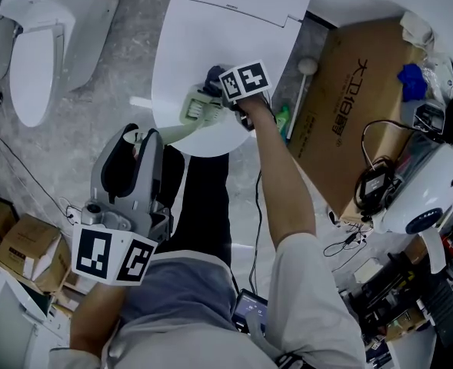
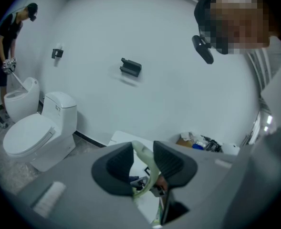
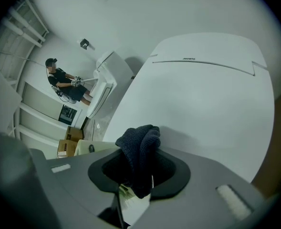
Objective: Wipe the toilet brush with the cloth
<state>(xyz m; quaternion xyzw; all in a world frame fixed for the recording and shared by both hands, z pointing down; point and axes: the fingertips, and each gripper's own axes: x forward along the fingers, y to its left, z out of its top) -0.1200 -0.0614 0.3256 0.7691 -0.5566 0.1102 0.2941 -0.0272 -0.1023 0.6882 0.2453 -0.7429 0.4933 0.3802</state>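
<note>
A pale green toilet brush (image 1: 198,108) hangs over the front of a closed white toilet lid (image 1: 211,29). Its handle (image 2: 143,157) runs back between the jaws of my left gripper (image 1: 139,146), which is shut on it. My right gripper (image 1: 220,92) sits just right of the brush head and is shut on a dark blue cloth (image 1: 213,78). In the right gripper view the cloth (image 3: 141,159) bulges up from between the jaws, and a bit of the brush (image 3: 126,192) shows below it. Whether the cloth touches the bristles is hidden.
A second white toilet (image 1: 38,52) stands at the left. A big cardboard box (image 1: 357,106) lies right of the lid, with a white round device (image 1: 430,194) and cables beside it. Small boxes (image 1: 26,244) sit at lower left. Another person (image 2: 4,56) works far off.
</note>
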